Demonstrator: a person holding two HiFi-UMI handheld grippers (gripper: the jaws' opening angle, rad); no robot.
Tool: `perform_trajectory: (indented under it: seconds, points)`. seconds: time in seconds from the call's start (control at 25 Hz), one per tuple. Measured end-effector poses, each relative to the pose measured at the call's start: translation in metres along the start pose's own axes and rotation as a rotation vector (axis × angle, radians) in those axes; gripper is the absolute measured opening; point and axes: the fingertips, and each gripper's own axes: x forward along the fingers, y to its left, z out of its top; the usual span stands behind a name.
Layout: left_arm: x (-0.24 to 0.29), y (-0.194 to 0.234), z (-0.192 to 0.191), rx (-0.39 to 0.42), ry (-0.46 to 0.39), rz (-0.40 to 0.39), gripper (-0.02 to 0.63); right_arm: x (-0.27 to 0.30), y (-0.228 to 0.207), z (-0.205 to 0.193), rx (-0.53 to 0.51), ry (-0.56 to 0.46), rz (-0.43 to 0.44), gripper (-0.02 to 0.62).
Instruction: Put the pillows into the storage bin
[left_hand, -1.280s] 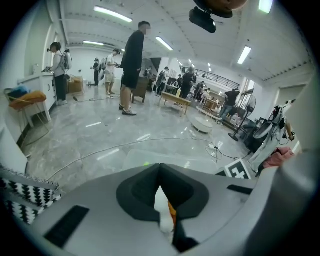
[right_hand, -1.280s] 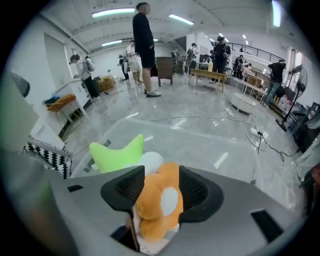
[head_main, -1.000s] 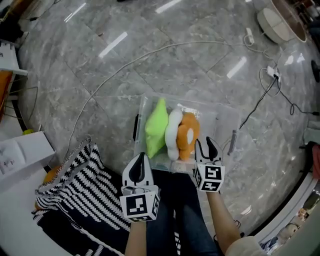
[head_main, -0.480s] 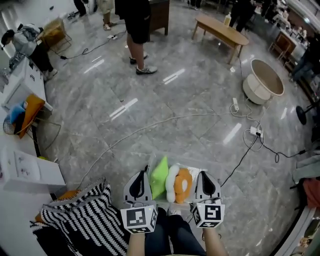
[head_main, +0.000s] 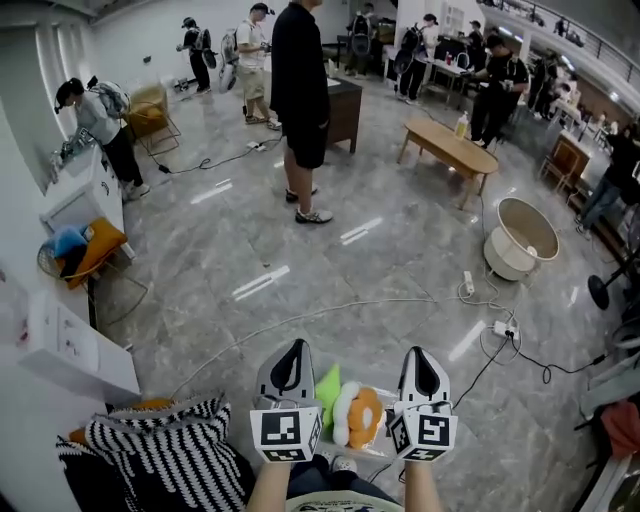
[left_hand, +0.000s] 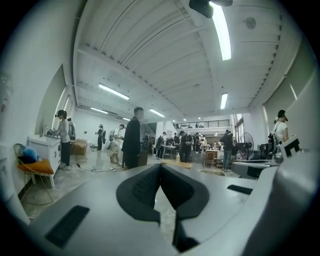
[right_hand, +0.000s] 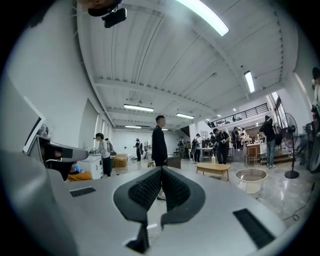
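In the head view a green pillow (head_main: 324, 384) and a white-and-orange pillow (head_main: 359, 416) stand side by side in the clear storage bin (head_main: 388, 393) on the floor, mostly hidden behind my grippers. My left gripper (head_main: 291, 358) and right gripper (head_main: 420, 364) are held up level above the bin, pointing out across the room. Both are shut and hold nothing. In the left gripper view the left gripper's (left_hand: 160, 167) pads meet, and in the right gripper view the right gripper's (right_hand: 161, 171) pads meet too. Neither gripper view shows the pillows or the bin.
A black-and-white striped cloth (head_main: 165, 455) lies at my lower left beside a white table (head_main: 70, 350). A person in black (head_main: 300, 90) stands ahead, with others further back. A wooden bench (head_main: 447, 150), a round white tub (head_main: 520, 240) and floor cables (head_main: 330, 308) lie beyond.
Both grippers rose from just over the bin and tipped up to level; the head view swung up to the room. The right jaws, apart a second ago, are now closed.
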Motion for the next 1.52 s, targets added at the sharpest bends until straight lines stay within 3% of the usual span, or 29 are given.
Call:
perform_trajectory:
  seconds: [0.32,1.52]
  points:
    - [-0.023,-0.008,0.046,0.032,-0.077,-0.039,0.014,-0.023,0.017,0.046,0.007,-0.077,0.013,0.011]
    - [-0.037,-0.015,0.038,0.015,-0.078,-0.072,0.014,-0.042,0.008,0.046,0.001,-0.088,-0.045,0.011]
